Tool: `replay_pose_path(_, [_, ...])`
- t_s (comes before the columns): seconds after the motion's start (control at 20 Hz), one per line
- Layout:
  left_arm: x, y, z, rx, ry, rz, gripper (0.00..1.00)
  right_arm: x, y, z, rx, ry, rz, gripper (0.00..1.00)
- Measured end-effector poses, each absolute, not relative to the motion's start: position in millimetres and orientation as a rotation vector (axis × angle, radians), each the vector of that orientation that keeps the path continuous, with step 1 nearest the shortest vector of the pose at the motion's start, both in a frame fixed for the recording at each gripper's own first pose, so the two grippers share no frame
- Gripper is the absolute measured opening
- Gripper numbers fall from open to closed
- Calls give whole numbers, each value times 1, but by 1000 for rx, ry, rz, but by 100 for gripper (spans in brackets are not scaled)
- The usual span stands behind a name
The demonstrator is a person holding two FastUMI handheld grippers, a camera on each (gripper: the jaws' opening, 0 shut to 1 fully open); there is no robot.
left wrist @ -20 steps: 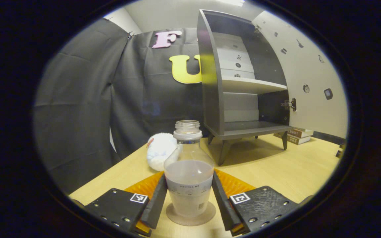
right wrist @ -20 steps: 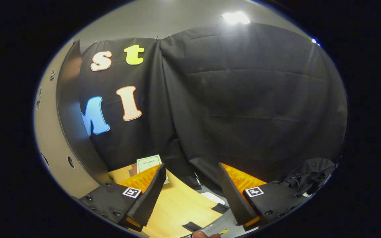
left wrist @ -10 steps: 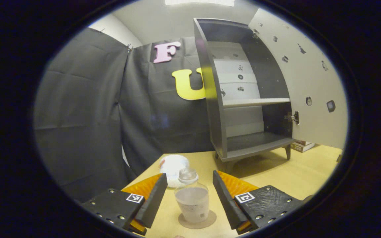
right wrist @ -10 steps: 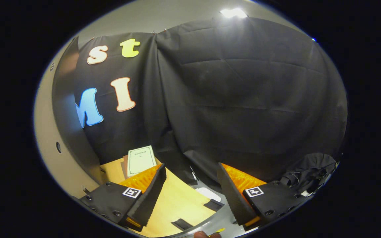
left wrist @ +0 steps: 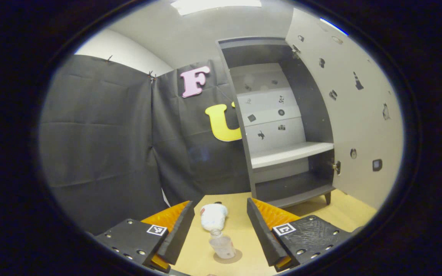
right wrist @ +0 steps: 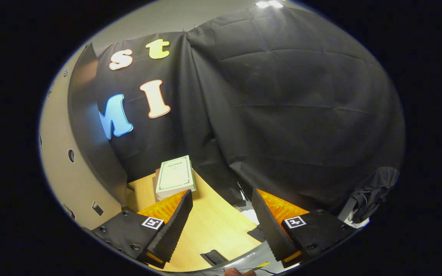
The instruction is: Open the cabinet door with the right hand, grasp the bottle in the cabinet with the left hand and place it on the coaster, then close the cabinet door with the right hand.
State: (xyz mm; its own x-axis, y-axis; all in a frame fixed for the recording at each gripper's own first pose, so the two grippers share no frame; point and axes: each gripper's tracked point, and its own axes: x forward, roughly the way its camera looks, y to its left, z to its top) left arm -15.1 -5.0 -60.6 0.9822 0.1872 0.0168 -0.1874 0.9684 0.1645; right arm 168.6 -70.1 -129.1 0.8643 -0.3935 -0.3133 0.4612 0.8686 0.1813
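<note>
Your left gripper (left wrist: 220, 230) hangs above the table (left wrist: 343, 207) with its jaws spread wide and nothing between them. Below it, the bottle (left wrist: 222, 244) stands upright on the round coaster (left wrist: 231, 256), clear of both fingers. Just beyond the bottle lies a white fluffy ball (left wrist: 213, 216), near it but apart. Farther back, the cabinet (left wrist: 282, 153) stands with its shelves bare, and the cabinet door (left wrist: 355, 115) is swung wide to the right on its hinges.

Your right gripper (right wrist: 221, 226) is likewise open and holds nothing. It is poised over the table's near edge (right wrist: 205, 237) and faces the black booth wall rather than the door. The door's pale panel (right wrist: 58, 161) curves up the left rim of the right gripper view, with a stack of books (right wrist: 175, 178) on the table just behind it.

By the look of things, the placing is done and the closing step is in hand. That is a judgement from the bottle on its coaster and the open door. The next move calls for you to turn the right gripper left toward the door's free edge and push it round to the cabinet front. Keep the left gripper well clear of the bottle as you go, since a nudge would likely tip it.
</note>
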Motion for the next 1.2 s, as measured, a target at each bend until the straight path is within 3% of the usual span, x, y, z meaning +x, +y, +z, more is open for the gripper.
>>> replay_pose_path(0.25, [-25,-72,4,111,-24,163,83,180,-48,-82,214,173,-283,98])
replay_pose_path(0.3, [-27,-88,14,84,-25,136,83,181,-42,-74,209,153,-241,93])
replay_pose_path(0.5, [-44,-125,35,2,32,125,83,184,-19,-42,219,99,-105,98])
replay_pose_path(0.55, [-49,-129,39,-6,39,129,83,184,-10,-33,210,87,-71,93])
replay_pose_path(0.6, [-53,-132,42,-11,44,133,83,182,0,-24,200,74,-39,98])
replay_pose_path(0.75, [-61,-135,39,-33,73,131,83,174,38,6,163,26,50,100])
replay_pose_path(0.85, [-61,-129,34,-73,88,128,83,168,64,22,152,16,97,95])
replay_pose_path(0.9, [-59,-126,31,-90,91,122,83,165,75,30,155,13,113,98])
replay_pose_path(1.2, [-50,-86,8,-39,128,91,83,145,133,69,72,-46,129,98])
